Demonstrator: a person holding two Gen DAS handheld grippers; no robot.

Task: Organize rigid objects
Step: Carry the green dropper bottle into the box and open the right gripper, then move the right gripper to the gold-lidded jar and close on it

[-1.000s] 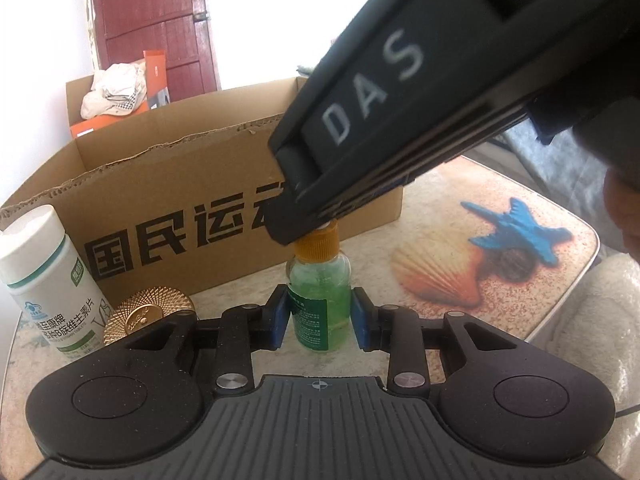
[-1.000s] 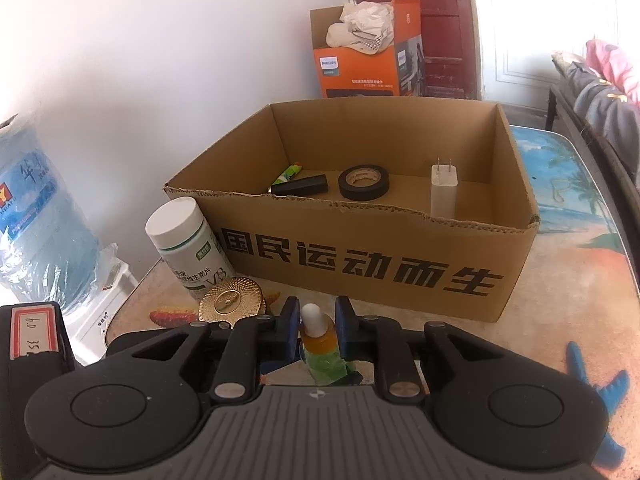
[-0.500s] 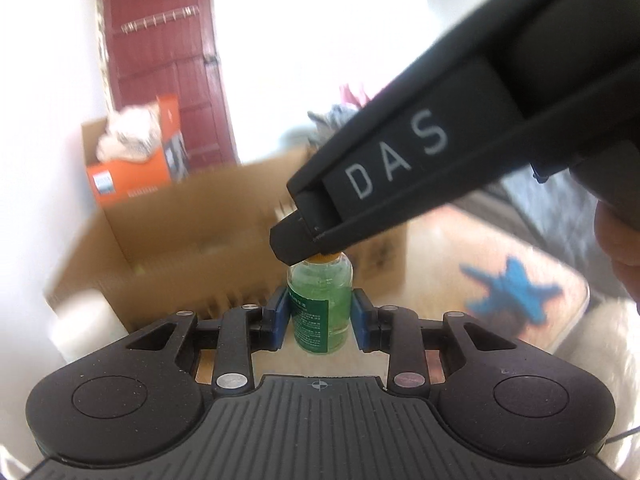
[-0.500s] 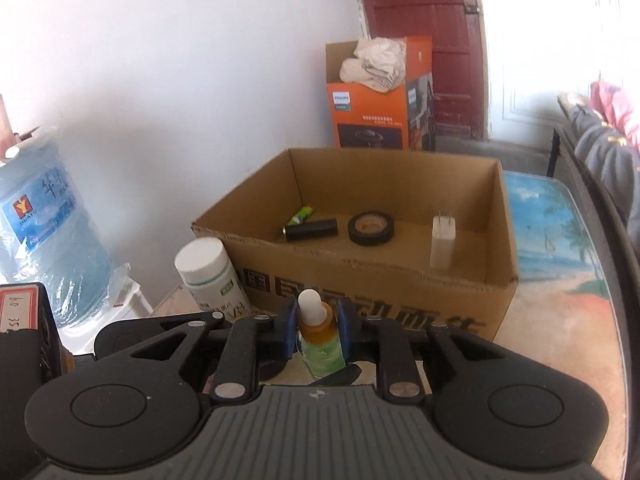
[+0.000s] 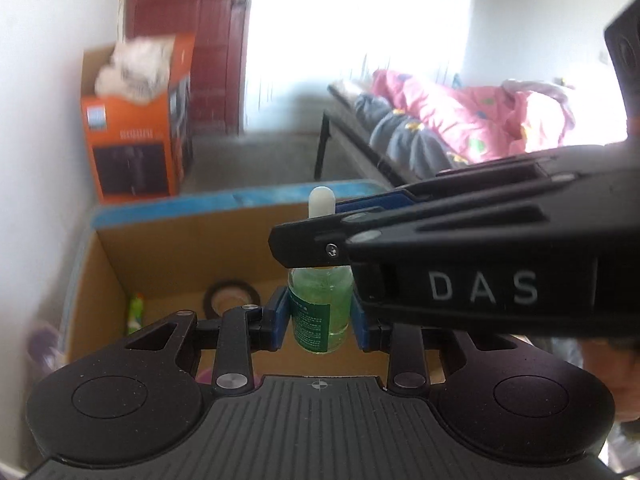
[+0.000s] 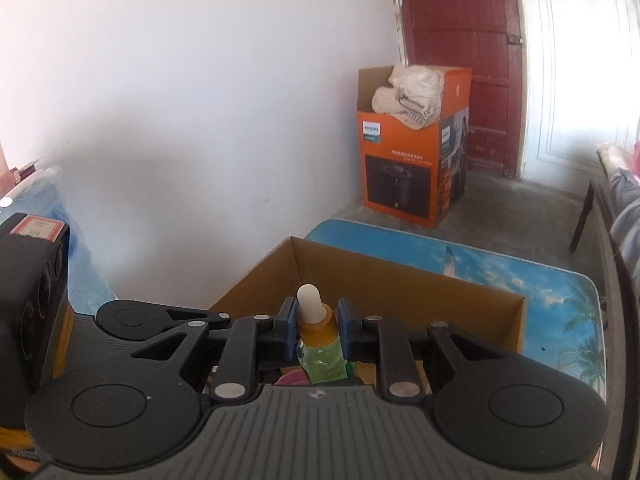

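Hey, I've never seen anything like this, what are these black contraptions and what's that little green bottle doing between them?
They are two hand-held grippers; a person holds one in each hand, and each carries a wide-angle camera looking along its fingers. One picture comes from the left gripper, the other from the right gripper. Both are closed on the same small dropper bottle of green liquid: the left squeezes its body, the right its orange collar below the white rubber bulb. The bottle hangs over an open brown cardboard box on a table with a beach picture. Inside lie a roll of black tape and a small green item, blurred.
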